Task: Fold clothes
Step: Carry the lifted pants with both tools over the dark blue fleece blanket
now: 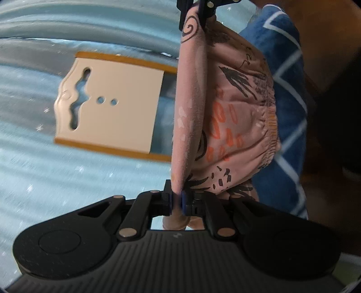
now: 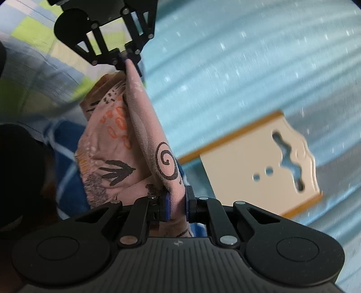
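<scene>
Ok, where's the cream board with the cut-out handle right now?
The cream board lies flat on the light blue cloth, behind the pink garment: left of it in the left wrist view, right of it in the right wrist view.

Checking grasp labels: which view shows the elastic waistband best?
Left wrist. The gathered waistband runs in plain sight down the pink shorts, stretched between the left gripper and right gripper. The right wrist view shows the shorts' printed fabric, no clear waistband.
</scene>
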A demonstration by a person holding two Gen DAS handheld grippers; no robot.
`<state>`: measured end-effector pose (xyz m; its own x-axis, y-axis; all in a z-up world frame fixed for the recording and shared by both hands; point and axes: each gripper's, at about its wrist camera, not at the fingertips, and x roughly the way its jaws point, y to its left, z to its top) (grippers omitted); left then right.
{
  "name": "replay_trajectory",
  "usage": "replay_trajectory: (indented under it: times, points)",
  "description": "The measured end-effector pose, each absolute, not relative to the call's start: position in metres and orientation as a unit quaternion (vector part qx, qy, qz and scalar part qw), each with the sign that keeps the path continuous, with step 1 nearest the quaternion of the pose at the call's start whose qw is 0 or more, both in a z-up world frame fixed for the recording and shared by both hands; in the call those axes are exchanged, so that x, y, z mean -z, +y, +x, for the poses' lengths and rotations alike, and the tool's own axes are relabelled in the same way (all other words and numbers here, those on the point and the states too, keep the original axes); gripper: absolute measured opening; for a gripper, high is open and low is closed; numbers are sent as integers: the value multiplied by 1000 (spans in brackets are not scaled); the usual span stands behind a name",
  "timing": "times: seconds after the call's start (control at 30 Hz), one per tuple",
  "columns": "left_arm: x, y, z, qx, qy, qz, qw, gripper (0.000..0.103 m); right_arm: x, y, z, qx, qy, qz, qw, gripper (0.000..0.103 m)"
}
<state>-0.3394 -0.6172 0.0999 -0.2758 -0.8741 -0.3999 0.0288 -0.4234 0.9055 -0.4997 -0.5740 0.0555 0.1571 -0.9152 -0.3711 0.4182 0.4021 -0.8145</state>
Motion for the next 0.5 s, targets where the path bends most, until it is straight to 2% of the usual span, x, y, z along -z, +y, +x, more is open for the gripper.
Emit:
replay_trajectory:
  times: [0.17,0.33,0.43,0.5]
  points:
    - [-100,-688,-369,675,-431,497,335,6,-49,-640,-528,489,463,-278,685,10]
    - [-112,-748,-396,663,-445,468,378,6,-61,-694,-547,535,438,-320,647,11]
    - [-82,-753,-403,671,-442,475,360,6,-35,-705,-558,529,449,-301,654,11]
    - [-44,-748,-407,684,-424,490,334,6,2,-708,-565,510,474,-271,664,11]
